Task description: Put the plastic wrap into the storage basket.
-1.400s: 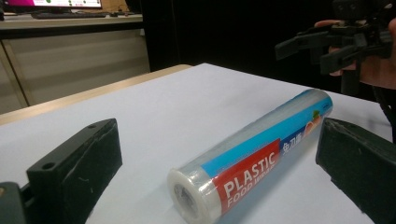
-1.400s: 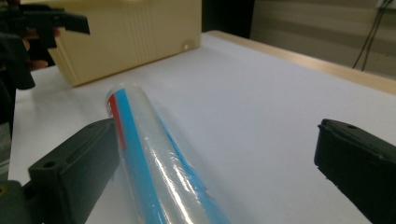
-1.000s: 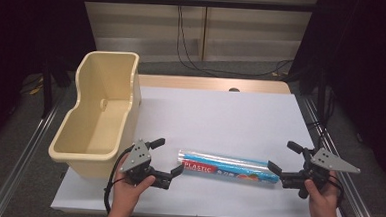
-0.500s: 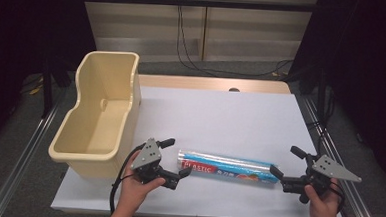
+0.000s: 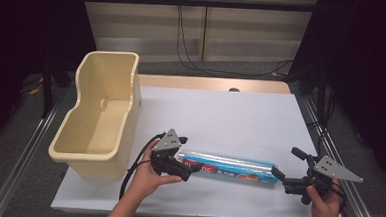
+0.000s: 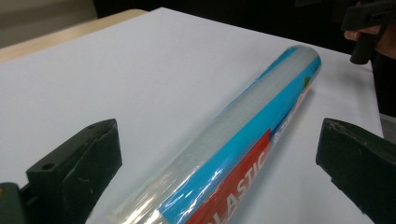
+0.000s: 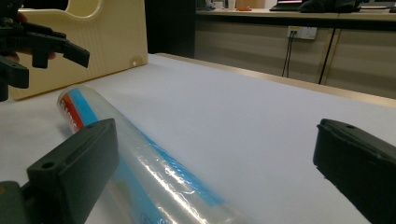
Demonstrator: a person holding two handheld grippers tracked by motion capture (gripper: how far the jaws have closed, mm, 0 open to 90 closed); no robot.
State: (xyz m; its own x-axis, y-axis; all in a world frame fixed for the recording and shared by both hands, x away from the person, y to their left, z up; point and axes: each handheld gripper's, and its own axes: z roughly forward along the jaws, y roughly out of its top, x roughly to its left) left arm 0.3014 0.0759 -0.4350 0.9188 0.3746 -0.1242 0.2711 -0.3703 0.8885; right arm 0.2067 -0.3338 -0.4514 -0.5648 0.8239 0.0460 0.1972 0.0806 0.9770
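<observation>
Roll of plastic wrap lies flat on the white table, lengthwise across the near part of it, just beside the cream bin that stands at the table's left edge. The left gripper sits at the roll's left end with its jaws spread wide; its own view shows the roll running up between the two black jaws, neither one touching it. The right gripper is at the opposite end, also released, and in its own view the roll passes close to one jaw while the other stands well apart.

The step in hand looks like a two-ended pickup, probably to carry the roll to the bin. To do it well, each gripper should straddle the roll squarely before closing, so the jaws meet it across its width and not at a slant. The right one seems off-centre and would do better to shift until the roll sits midway. The film wrapper looks slick and the tube round, so a firm, even squeeze matters, and a low grip near the table helps. Both ends should close and rise together; lifting one first would likely tilt the roll and let it slide out.
</observation>
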